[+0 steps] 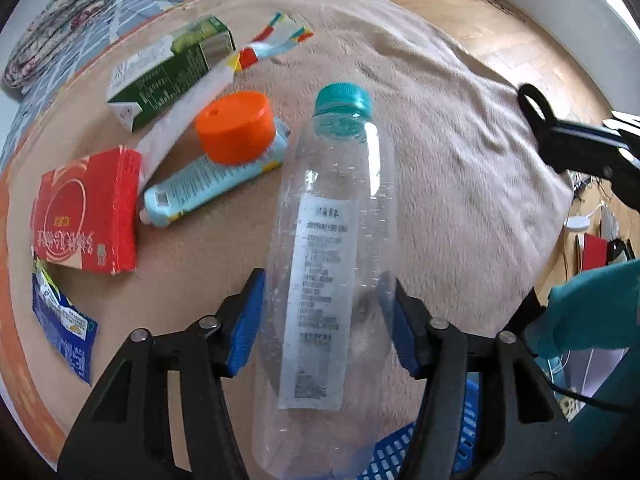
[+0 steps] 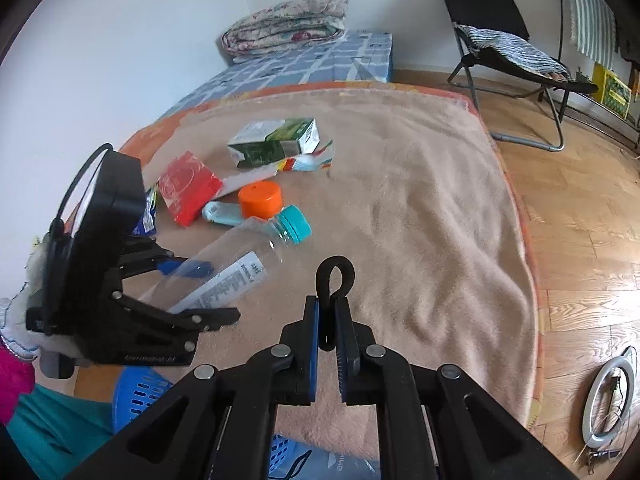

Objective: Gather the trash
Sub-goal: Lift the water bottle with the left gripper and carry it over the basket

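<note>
My left gripper (image 1: 324, 320) is shut on a clear plastic bottle (image 1: 332, 248) with a teal cap, held above the blanket's near edge, cap pointing away. The bottle (image 2: 236, 264) and left gripper (image 2: 188, 280) also show in the right wrist view. My right gripper (image 2: 328, 320) is shut on a black loop-shaped thing (image 2: 334, 280) over the blanket; it shows at the right in the left wrist view (image 1: 560, 136). Other trash lies on the blanket: a green carton (image 1: 172, 72), a red box (image 1: 88, 212), an orange cap (image 1: 234, 128) on a light blue tube (image 1: 208, 188), a blue wrapper (image 1: 64, 316).
A beige blanket (image 2: 420, 208) covers the surface. A blue plastic basket (image 1: 420, 444) sits below its near edge, under the bottle; it also shows in the right wrist view (image 2: 140, 396). A folding chair (image 2: 508, 60), folded quilt (image 2: 284, 24) and wooden floor (image 2: 580, 220) lie beyond.
</note>
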A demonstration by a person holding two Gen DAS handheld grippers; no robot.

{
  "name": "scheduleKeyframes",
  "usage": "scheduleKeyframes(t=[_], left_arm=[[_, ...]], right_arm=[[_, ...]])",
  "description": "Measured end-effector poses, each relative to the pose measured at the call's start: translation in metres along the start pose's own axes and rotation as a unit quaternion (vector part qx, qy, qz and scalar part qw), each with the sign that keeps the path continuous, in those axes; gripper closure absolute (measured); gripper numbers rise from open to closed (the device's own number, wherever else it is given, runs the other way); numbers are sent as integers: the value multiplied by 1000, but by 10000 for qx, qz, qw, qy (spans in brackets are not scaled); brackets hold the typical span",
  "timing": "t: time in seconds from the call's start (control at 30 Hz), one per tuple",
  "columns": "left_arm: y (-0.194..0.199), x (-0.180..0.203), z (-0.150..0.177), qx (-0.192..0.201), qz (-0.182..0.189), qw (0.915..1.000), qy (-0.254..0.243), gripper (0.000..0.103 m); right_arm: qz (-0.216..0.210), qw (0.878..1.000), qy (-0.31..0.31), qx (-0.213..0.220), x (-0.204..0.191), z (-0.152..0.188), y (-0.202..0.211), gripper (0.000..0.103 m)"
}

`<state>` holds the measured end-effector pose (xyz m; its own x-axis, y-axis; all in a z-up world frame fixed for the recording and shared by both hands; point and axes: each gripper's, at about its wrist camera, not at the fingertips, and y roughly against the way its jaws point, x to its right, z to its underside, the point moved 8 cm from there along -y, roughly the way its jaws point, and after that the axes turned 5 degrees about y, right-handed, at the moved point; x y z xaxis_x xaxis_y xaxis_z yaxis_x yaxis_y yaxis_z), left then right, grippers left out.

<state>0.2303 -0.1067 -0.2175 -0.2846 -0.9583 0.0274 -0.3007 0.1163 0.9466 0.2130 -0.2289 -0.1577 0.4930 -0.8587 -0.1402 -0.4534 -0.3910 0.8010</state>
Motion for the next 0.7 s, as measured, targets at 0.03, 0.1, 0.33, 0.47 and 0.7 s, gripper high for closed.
scheduleKeyframes(t=[0.03,0.1,0.33,0.47,0.7], left_arm=[[2,0,-1,22,4,10000,45,47],[5,0,-1,81,20,9999,61,48],[37,-9,17,398,54,9990,217,48],[62,-12,38,513,109,9981,331,48],[94,-9,80,680,171,9961,527,48]], right_arm=[[-11,10000,-34,9,1,1,2,98],[-28,10000,-82,12,3,2,5,98],[-174,9998,71,-7,-12,15,15,98],[-348,9992,181,5,-28,23,25,98],[-640,9958,639,100,-72,37,46,98]])
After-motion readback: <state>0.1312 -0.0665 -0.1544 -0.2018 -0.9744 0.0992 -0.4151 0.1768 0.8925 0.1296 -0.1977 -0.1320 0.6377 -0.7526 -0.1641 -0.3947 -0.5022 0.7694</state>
